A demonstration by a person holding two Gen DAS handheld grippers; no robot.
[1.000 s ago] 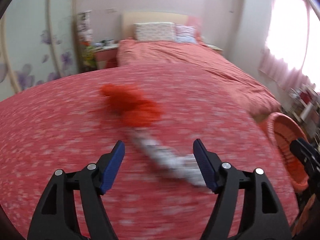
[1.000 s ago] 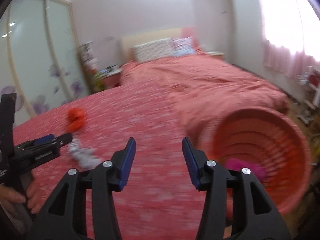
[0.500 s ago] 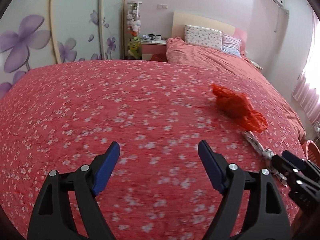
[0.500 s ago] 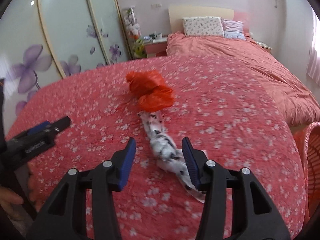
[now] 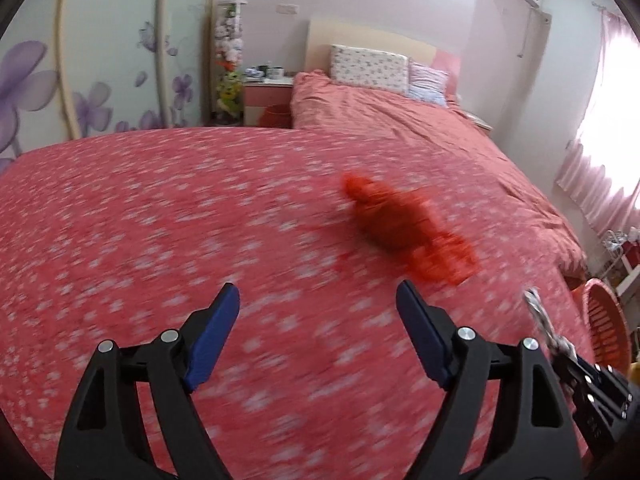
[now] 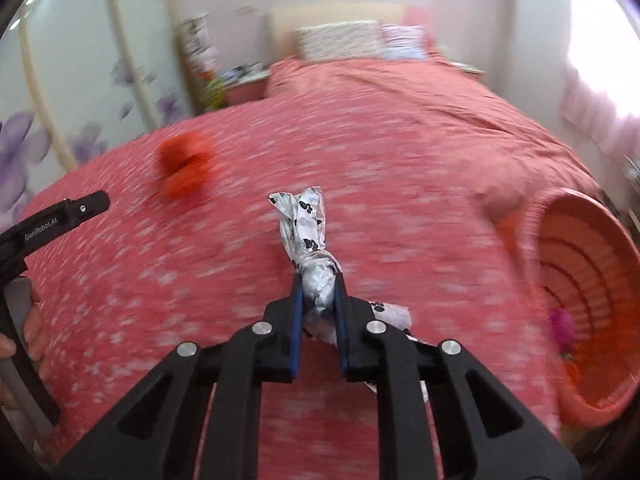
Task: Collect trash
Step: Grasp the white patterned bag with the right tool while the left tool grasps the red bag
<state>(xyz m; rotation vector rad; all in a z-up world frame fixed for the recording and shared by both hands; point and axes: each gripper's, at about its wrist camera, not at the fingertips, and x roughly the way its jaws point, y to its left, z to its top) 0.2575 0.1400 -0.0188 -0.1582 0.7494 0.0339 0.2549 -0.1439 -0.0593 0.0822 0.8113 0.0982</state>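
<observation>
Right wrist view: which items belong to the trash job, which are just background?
Job:
- white wrapper, right gripper closing on it
- red bag on the bedspread
- basket, pink scrap inside
- left gripper, open

Background:
- pillows
- nightstand
- wardrobe
</observation>
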